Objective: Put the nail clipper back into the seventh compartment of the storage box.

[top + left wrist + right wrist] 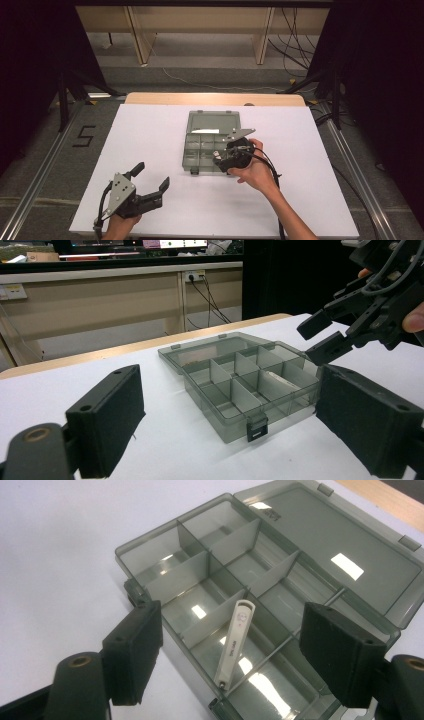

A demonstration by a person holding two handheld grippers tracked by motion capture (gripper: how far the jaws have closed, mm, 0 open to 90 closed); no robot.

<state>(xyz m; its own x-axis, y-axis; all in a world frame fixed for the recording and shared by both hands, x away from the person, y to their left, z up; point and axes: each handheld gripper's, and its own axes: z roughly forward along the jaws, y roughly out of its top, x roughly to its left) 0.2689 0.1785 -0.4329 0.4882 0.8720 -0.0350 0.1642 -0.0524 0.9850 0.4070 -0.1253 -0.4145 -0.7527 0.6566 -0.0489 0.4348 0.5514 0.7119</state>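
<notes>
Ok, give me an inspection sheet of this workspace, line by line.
Surface: white sheet over a wooden table.
Job's things: grey compartment box lying open, lid flat behind it; a slim white stick leans in one compartment.
Clutter: nothing seen.
Grippers: right gripper over the box's right side, fingers open, nothing between them; left gripper at the near left, fingers open and empty.
Cables: a black cable trails from the right gripper; more cables on the floor beyond.
Surroundings: dark curtains at both sides, metal rails beside the table.
</notes>
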